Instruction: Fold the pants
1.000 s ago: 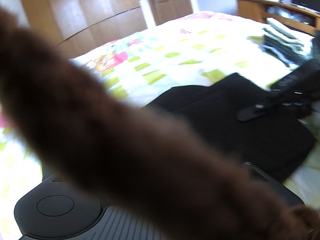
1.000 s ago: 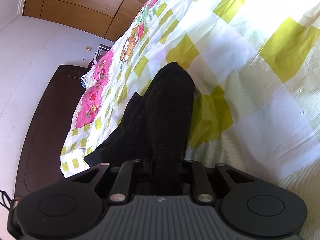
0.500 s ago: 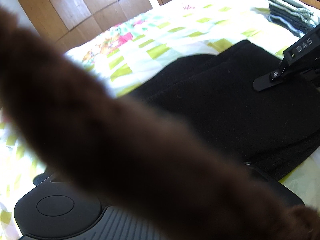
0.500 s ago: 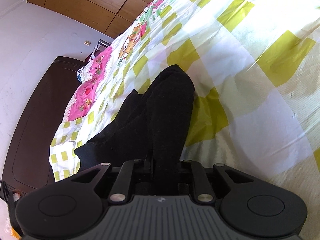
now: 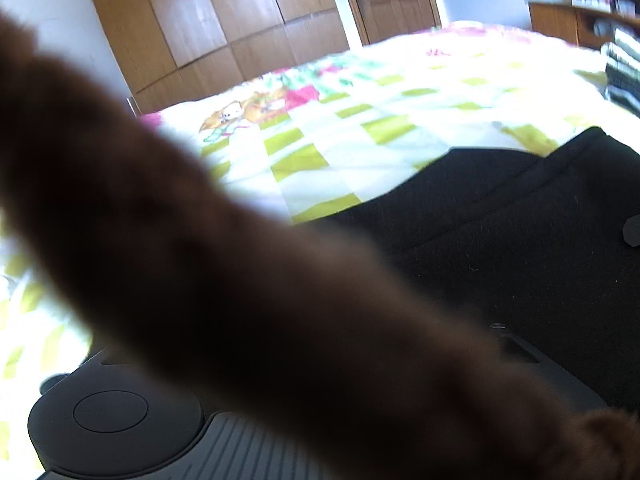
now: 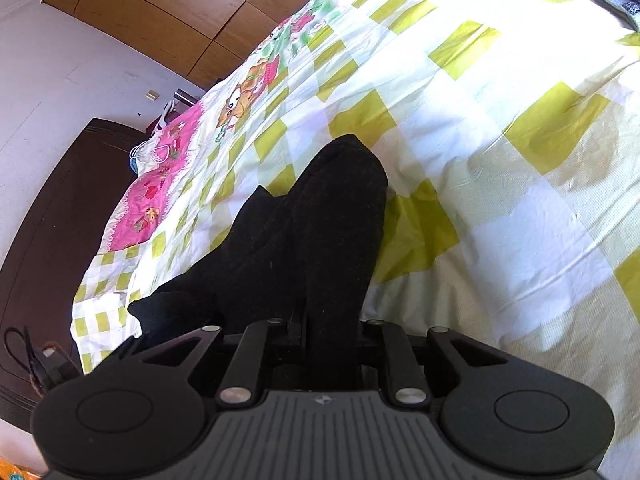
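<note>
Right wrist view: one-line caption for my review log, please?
Right tool shut on a bunched fold of black pants, held above a yellow-checked bedspread.

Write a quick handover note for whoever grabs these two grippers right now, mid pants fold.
Right gripper: shut on a fold of the black pants, lifted above the checked bedspread.
Left gripper: fingers hidden behind a blurred brown sleeve; state unclear.
Pants: the rest lies flat on the bed in the left wrist view, already doubled over.
Stack of folded clothes sits at the far right of the bed.
Left to do: lay the held part down, finish folding.
</note>
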`<state>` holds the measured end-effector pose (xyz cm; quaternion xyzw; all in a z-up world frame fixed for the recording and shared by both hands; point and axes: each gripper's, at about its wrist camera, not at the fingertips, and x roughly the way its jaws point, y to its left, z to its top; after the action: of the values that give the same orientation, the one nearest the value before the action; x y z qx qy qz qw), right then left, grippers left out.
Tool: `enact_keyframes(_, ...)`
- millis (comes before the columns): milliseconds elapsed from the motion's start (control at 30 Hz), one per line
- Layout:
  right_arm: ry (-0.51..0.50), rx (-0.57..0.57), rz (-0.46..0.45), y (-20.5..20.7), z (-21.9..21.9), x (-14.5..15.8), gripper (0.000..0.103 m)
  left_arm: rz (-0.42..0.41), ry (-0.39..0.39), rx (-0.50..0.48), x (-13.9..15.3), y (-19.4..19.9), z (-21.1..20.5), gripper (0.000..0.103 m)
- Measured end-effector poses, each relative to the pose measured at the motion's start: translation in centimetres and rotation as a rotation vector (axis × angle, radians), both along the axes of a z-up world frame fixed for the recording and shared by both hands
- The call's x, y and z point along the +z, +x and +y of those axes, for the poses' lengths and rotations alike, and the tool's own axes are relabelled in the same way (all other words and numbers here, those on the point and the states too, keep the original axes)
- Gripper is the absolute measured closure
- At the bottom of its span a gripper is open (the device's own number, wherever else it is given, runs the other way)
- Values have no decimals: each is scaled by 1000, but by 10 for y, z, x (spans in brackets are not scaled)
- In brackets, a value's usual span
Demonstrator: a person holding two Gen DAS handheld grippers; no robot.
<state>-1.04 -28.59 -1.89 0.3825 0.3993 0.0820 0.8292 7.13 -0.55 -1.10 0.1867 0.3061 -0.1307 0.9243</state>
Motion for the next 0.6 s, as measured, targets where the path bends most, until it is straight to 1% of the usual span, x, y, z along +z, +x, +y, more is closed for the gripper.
enact_keyframes(100,-54,-2,11,2,10,19,72,0,-60,-7,14,-9,15,34)
enact_keyframes(133,-65,-3,13,2,12,25,72,-11,-67,-9,18,-16,21,34)
enact_keyframes(233,-108,2,10,3,21,45,72,-45,-39,-13,24,-28,41,34)
enact_keyframes(267,-128,4,14,5,25,51,72,-24,-20,-20,21,-26,46,34)
enact_keyframes(300,-143,4,18,7,28,57,72,16,-2,-34,15,-24,50,33)
enact_keyframes(333,-151,2,23,10,32,62,72,33,-12,-39,12,-23,53,33)
enact_keyframes(367,-152,-2,27,13,34,67,72,40,-22,-42,12,-23,54,33)
enact_keyframes(467,-132,-35,27,21,39,86,73,46,-8,-75,11,-23,49,33)
enact_keyframes(533,-142,-33,4,28,52,105,73,56,-20,-87,9,-23,49,34)
enact_keyframes(600,-185,-12,-15,33,70,121,73,60,-72,-97,16,-23,59,33)
